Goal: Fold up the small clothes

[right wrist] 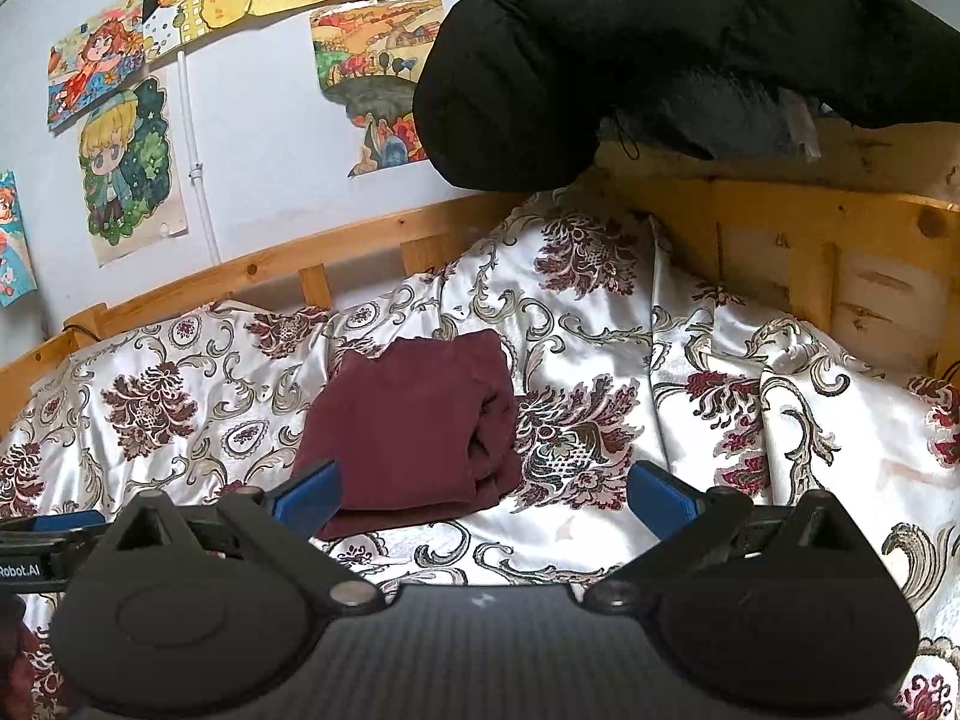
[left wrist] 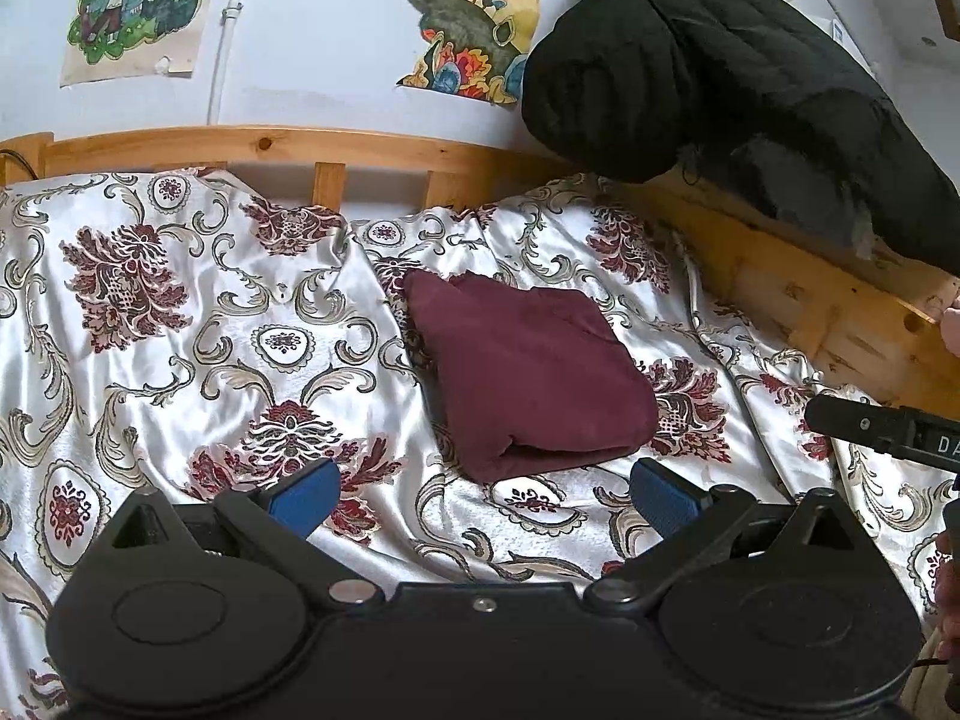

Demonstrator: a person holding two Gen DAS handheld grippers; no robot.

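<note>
A maroon garment (left wrist: 528,372) lies folded into a thick rectangle on the floral bedspread (left wrist: 180,312). My left gripper (left wrist: 483,498) is open and empty, just in front of the garment's near folded edge. In the right wrist view the same garment (right wrist: 408,432) lies ahead and left. My right gripper (right wrist: 483,495) is open and empty, its left finger (right wrist: 306,495) over the garment's near left corner. The right gripper's body also shows at the right edge of the left wrist view (left wrist: 882,426).
A wooden bed rail (left wrist: 270,147) runs along the back and right side (right wrist: 840,252). A black padded jacket (left wrist: 720,72) hangs over the right rail (right wrist: 660,42). Drawings (right wrist: 132,168) are taped on the white wall behind. The bedspread is creased, with a ridge right of the garment (right wrist: 660,360).
</note>
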